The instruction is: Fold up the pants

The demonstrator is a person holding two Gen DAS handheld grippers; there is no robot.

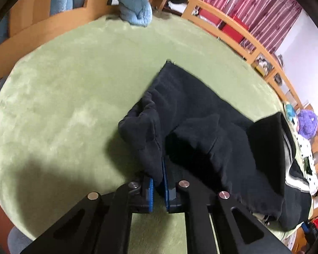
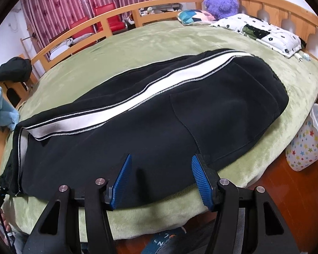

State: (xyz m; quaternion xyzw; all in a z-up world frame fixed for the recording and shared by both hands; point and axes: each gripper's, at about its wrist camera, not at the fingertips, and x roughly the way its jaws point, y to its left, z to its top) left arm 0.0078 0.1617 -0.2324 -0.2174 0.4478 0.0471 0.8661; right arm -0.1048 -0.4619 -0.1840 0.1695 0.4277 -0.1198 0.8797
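Black pants [image 2: 159,127] with a white side stripe [image 2: 137,97] lie stretched flat across the green blanket [image 2: 137,40] of a bed. In the left wrist view a bunched fold of the pants [image 1: 190,114] at the leg end rises off the blanket, and my left gripper [image 1: 158,177] is shut on that black cloth, which hides its blue pads' tips. My right gripper [image 2: 161,156] stands open over the pants' near edge beside a back pocket. Nothing sits between its blue pads [image 2: 123,175].
A wooden bed rail [image 2: 108,17] rings the bed. A light blue fleece [image 1: 135,6] hangs at the foot end. At the head end are a purple plush toy [image 2: 221,2] and a flowered pillow [image 2: 262,31]. A star-print bin [image 2: 309,141] stands on the floor beside the bed.
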